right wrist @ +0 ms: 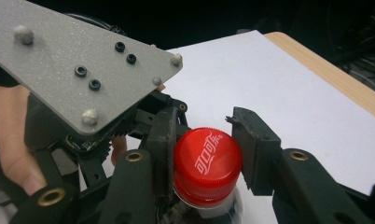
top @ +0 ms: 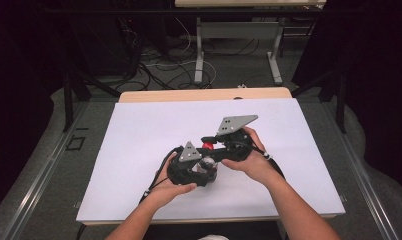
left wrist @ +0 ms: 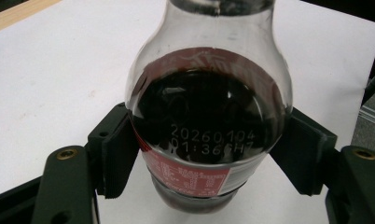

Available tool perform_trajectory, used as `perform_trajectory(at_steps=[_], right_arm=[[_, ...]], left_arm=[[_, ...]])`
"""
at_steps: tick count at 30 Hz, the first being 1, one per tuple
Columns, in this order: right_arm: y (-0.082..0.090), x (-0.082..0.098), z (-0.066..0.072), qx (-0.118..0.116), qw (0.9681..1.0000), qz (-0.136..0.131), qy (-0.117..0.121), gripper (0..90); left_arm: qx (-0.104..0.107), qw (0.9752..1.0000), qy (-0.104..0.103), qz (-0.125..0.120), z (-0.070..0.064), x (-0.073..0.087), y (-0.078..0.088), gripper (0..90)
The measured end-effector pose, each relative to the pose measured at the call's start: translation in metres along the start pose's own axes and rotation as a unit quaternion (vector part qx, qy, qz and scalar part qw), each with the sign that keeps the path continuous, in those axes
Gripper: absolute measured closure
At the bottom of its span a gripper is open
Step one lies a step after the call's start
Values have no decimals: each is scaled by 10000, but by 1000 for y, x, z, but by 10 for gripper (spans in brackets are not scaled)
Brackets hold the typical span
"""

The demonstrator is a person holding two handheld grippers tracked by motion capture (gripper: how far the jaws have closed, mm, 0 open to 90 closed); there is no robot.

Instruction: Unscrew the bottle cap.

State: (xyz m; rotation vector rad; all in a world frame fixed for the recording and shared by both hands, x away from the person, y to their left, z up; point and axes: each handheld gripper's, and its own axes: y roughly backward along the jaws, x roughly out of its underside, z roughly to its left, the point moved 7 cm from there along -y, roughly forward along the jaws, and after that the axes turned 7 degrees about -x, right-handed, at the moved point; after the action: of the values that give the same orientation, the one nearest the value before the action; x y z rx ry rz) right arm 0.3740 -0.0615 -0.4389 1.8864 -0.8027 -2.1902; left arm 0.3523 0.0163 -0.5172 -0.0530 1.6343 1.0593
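A clear bottle (left wrist: 209, 116) of dark cola with a red label stands on the white sheet, and my left gripper (left wrist: 209, 149) is shut on its body, one pad on each side. In the right gripper view the red cap (right wrist: 206, 165) sits between the pads of my right gripper (right wrist: 206, 149), which is shut on it. The left gripper's grey plate (right wrist: 83, 65) and a hand lie just behind the cap. From above, both grippers meet at the bottle (top: 207, 164) near the table's middle, the right gripper (top: 209, 143) at the cap (top: 207, 145), the left gripper (top: 204, 169) lower.
A white sheet (top: 139, 140) covers the table, with a wooden edge (top: 204, 94) at the far side. Beyond it are cables (top: 159, 70) on the floor and the legs of another table (top: 199, 55). Dark curtains stand at both sides.
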Motion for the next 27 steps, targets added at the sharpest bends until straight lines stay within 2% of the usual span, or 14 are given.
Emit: perform_trajectory(at_steps=[2, 6, 8, 9, 10, 12, 14, 16, 17, 19, 20, 23, 25, 27], right_arm=[[0, 0, -1, -89, 9999, 11, 68, 611], [-2, 1, -1, -24, 10000, 7, 27, 605], [-1, 2, 0, 99, 9999, 13, -65, 534], [1, 1, 1, 170, 9998, -1, -58, 512], [5, -1, 2, 370, 9992, -104, -83, 498], [7, -2, 3, 445, 9988, -133, -123, 496], [10, -3, 7, 713, 9969, -246, -221, 500], [10, -2, 9, 785, 9964, -196, -244, 503], [8, -2, 10, 857, 9959, -173, -212, 508], [4, -1, 14, 874, 9959, -116, -193, 518], [2, -1, 14, 938, 9954, -95, -161, 524], [-2, -1, 15, 1049, 9944, -36, -104, 540], [-4, -2, 14, 1087, 9940, -62, -60, 575], [-5, -2, 12, 1059, 9943, -19, -77, 603]], left_arm=[[1, 10000, -5, 14, 0, 0, 0, 299], [31, 9999, -44, 121, 1, 2, 0, 299], [21, 9999, -45, 122, 2, 2, 0, 299], [-28, 10000, 20, 30, 2, 1, -1, 299], [-22, 10000, 28, 28, 2, 1, 0, 299], [-61, 10000, 33, 11, 5, 0, 1, 300], [-70, 10000, -22, 58, 7, 1, 2, 299], [-83, 9999, 86, -1, 6, 0, 1, 299], [-78, 10000, 44, 22, 6, 1, 1, 299], [-75, 10000, 14, 53, 6, 1, 1, 299], [-82, 9999, 95, 4, 4, 0, 0, 300], [-20, 10000, 47, 67, 4, 1, 1, 300], [-40, 10000, -2, 81, 5, 1, 1, 300], [-65, 10000, 56, 19, 5, 1, -1, 300]])
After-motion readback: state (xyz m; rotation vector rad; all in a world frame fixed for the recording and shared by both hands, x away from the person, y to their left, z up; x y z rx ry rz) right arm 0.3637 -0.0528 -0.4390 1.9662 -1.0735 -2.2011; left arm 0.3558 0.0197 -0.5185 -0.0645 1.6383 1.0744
